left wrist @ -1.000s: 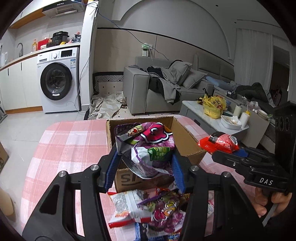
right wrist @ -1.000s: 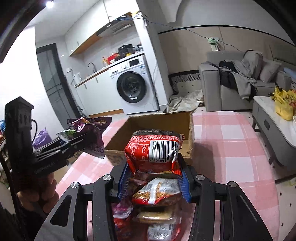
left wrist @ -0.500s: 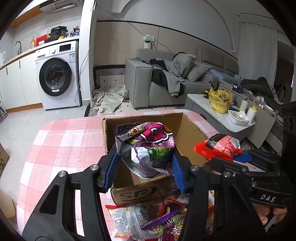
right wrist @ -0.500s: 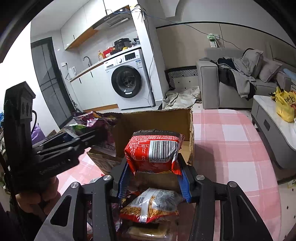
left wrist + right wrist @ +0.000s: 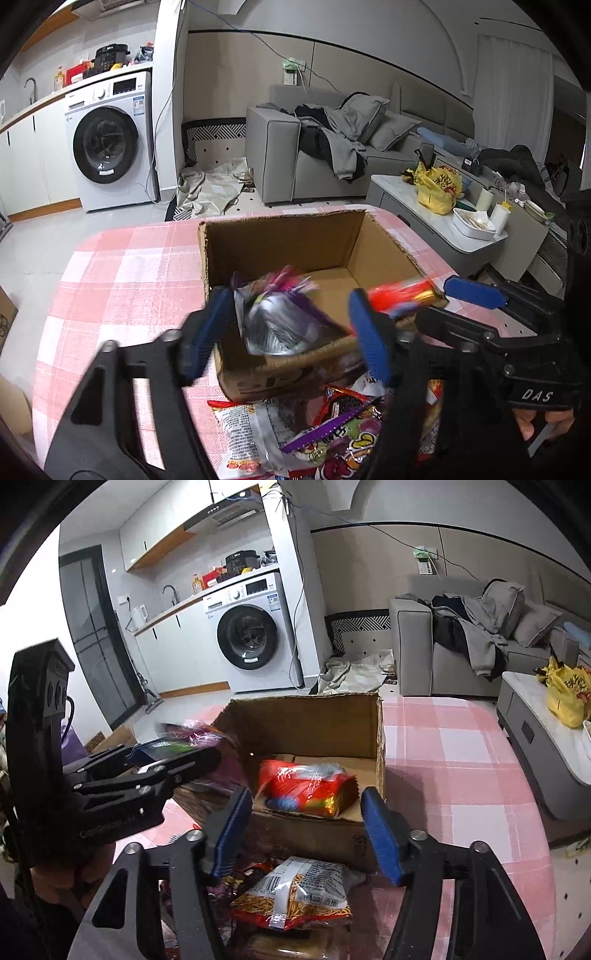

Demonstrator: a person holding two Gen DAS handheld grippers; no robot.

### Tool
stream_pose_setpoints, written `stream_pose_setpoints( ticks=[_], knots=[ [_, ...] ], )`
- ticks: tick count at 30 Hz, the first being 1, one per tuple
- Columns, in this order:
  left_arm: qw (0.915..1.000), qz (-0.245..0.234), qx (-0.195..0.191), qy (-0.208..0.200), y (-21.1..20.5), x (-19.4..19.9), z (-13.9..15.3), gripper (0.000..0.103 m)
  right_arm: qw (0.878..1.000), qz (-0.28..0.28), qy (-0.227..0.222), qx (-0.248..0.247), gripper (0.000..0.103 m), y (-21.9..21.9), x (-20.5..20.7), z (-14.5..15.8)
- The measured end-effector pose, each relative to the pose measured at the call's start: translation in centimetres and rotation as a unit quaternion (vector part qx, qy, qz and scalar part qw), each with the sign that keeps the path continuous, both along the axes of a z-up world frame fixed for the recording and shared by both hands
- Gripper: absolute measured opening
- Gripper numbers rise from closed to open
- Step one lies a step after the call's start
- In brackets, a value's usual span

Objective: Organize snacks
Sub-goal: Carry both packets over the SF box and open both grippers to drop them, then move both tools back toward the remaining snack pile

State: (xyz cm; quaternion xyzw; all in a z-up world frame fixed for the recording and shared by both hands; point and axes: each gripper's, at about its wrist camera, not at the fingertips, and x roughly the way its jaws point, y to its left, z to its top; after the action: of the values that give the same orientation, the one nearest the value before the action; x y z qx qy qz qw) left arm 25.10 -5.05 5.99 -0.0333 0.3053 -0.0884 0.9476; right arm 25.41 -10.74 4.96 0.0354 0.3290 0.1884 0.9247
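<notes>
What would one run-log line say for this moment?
left gripper: just opened, purple packet dropping | right gripper: just opened, red packet in box

Cardboard box on the table, open side up — two snack packets inside. More packets lie on the table before it; washing machine and sofa stand behind.
</notes>
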Motion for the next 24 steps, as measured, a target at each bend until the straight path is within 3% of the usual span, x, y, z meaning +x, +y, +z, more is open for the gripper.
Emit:
stream_pose_setpoints(
  ticks=[1,4,6,9,24],
  knots=[
    [1.0000,0.002,0.003,-0.004,0.0,-0.3,0.2,0.084,1.000,-0.001,-0.003,-0.001,0.070,-0.1,-0.1,0.2],
    [0.9998,0.007,0.006,-0.016,0.4,-2.0,0.8,0.088,1.000,-0.005,-0.015,-0.001,0.083,-0.5,-0.9,0.8],
    [0.9998,0.011,0.007,-0.015,0.7,-3.0,1.0,0.100,1.000,-0.011,-0.021,-0.001,0.095,-0.9,-1.3,1.1],
    [0.9996,0.016,0.006,-0.024,1.5,-4.8,1.2,0.103,0.999,-0.025,-0.024,0.002,0.102,-1.5,-1.9,1.5],
    [0.9993,0.033,0.005,-0.019,4.7,-14.1,0.4,0.103,0.998,-0.039,-0.037,-0.016,0.103,-3.3,-6.3,1.2]
  ],
)
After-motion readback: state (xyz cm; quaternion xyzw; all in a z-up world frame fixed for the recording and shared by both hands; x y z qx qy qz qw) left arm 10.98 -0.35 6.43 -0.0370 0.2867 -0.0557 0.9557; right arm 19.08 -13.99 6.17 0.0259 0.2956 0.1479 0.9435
